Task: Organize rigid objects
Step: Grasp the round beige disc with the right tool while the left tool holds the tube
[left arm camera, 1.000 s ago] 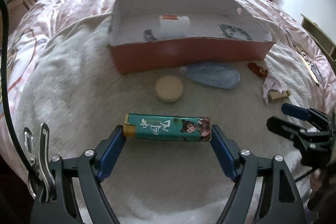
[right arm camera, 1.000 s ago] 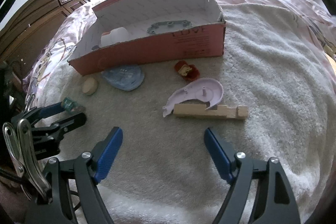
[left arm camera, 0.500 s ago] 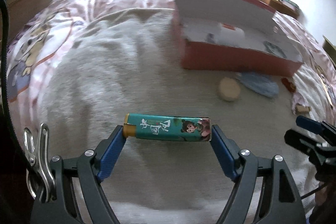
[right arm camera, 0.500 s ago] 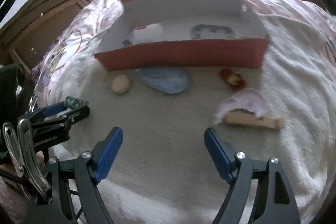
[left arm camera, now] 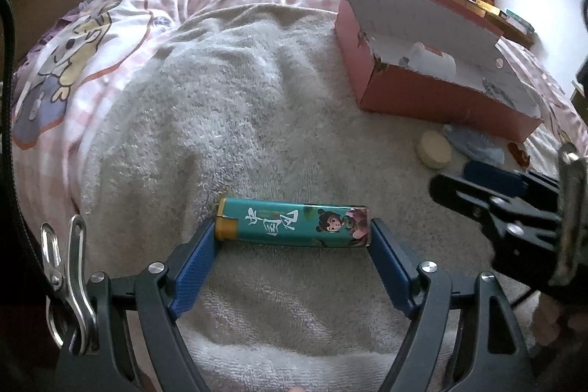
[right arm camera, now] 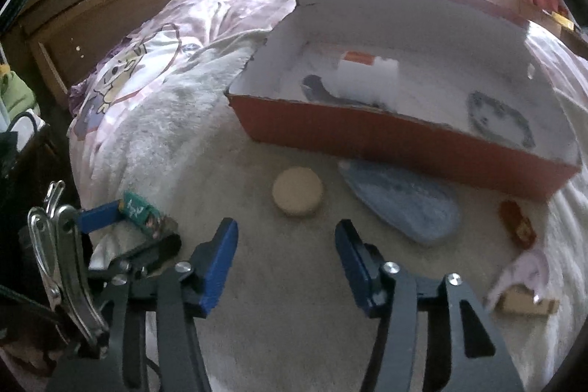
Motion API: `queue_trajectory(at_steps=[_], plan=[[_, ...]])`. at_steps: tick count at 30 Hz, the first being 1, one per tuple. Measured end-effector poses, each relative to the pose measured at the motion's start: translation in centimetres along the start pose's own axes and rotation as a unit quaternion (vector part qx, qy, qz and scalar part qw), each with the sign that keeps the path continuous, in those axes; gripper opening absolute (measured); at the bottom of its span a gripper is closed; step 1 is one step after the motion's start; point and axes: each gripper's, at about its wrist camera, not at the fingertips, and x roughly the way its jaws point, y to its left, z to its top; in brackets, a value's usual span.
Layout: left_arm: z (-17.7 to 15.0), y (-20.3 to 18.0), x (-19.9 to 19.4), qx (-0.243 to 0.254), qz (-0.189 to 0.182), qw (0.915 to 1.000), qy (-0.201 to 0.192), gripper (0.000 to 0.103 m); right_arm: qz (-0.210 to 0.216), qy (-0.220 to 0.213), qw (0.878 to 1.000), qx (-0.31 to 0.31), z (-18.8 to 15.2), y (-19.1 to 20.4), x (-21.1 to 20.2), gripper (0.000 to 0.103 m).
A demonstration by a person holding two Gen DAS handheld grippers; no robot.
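My left gripper (left arm camera: 294, 237) is shut on a teal lighter (left arm camera: 292, 222) with a cartoon girl, held crosswise above the grey towel; the lighter shows in the right wrist view (right arm camera: 141, 214) at lower left. My right gripper (right arm camera: 286, 245) is open and empty, just short of a round beige disc (right arm camera: 297, 186) and a blue flat piece (right arm camera: 404, 201). The red box (right arm camera: 367, 135) lies beyond, holding a white bottle (right arm camera: 367, 76) and a grey ring part (right arm camera: 499, 120).
A small red figure (right arm camera: 516, 225), a pale pink plastic piece (right arm camera: 525, 267) and a wooden block (right arm camera: 525, 304) lie at the right. The grey towel (left arm camera: 220, 120) covers a pink bedspread (left arm camera: 92, 43). A dark wooden headboard (right arm camera: 128, 10) stands at the left.
My left gripper has swung left and back with the lighter, so the box now sits at the right. My right gripper has moved left and closer to the disc and blue piece.
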Motion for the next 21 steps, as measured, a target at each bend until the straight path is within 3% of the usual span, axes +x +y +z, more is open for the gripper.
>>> queue_trajectory(at_steps=[10,14,21], plan=[[-0.2,0.1,0.2,-0.003,-0.003,1.0000,0.001,0.082,-0.017,-0.014,1.000,-0.012,0.9,0.1,1.4,0.050],[-0.2,0.1,0.2,-0.003,-0.003,1.0000,0.000,0.082,-0.041,-0.020,0.999,-0.018,0.7,0.1,1.4,0.033],[-0.3,0.1,0.2,-0.003,-0.003,1.0000,0.001,0.082,-0.032,-0.010,0.999,-0.009,0.3,-0.5,0.5,0.033]])
